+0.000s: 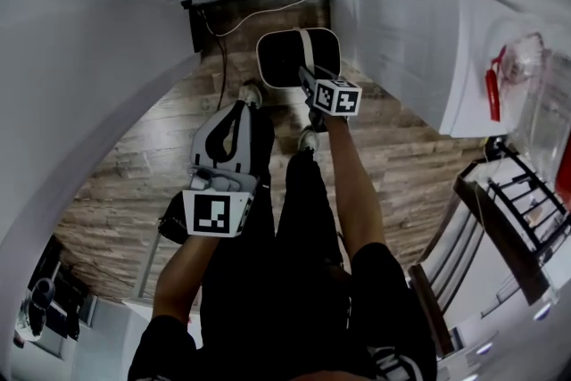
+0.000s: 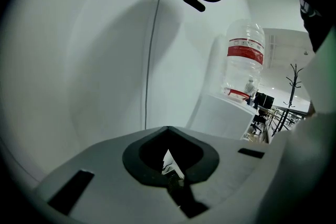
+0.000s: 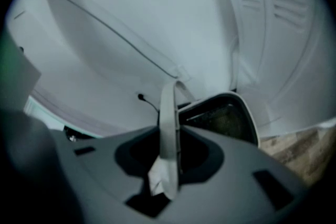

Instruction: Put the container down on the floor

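The container [image 1: 284, 60] is a white rounded bin with a dark inside and a pale strap handle [image 1: 306, 45]. It hangs over the wooden floor [image 1: 134, 183], in front of the person's feet. My right gripper [image 1: 310, 78] is shut on that handle. In the right gripper view the handle [image 3: 168, 123] runs up between the jaws of my right gripper [image 3: 168, 162], with the container [image 3: 226, 118] just beyond. My left gripper [image 1: 241, 110] is held beside the left leg, jaws together and holding nothing. In its own view my left gripper [image 2: 169, 168] faces a white wall.
A white cabinet [image 1: 419, 49] stands close on the right of the container, with a clear water bottle [image 2: 244, 57] on top. A black rack [image 1: 526, 201] is at the far right. A thin cable [image 1: 259, 13] runs along the wall behind.
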Tool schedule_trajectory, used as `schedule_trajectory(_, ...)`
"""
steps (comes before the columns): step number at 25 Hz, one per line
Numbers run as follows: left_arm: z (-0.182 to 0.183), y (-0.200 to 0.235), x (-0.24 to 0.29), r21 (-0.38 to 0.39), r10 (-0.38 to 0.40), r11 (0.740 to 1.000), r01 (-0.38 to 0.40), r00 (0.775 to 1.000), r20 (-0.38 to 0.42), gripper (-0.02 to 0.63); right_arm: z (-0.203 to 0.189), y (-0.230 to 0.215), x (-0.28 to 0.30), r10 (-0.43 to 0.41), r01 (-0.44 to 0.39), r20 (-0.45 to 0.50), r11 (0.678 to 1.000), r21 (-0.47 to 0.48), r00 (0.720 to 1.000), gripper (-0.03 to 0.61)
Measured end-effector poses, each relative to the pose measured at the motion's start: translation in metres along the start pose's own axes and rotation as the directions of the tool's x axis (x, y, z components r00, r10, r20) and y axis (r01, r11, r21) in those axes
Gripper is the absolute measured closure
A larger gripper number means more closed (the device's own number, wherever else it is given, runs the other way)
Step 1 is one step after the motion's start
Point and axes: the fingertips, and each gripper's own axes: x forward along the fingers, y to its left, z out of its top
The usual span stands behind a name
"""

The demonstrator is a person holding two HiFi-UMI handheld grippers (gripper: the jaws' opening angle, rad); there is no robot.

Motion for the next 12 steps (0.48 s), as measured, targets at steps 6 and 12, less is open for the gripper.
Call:
schedule_trajectory(6, -0.009, 0.011, 0.011, 0.011, 0.000, 1.000, 0.000, 1.000, -0.004, 0.586, 0.005, -0.020, 0.038, -0.009, 0.009, 0.000, 1.000, -0.002, 1.000, 0.469)
schedule_trajectory(12, -0.023, 0.031, 0.016, -0.013, 0.039, 0.999, -0.038, 0.999, 0.006, 0.586, 0.007, -0.033, 0.070, -0.011, 0.011, 0.010, 1.000, 0.010, 1.000, 0.469)
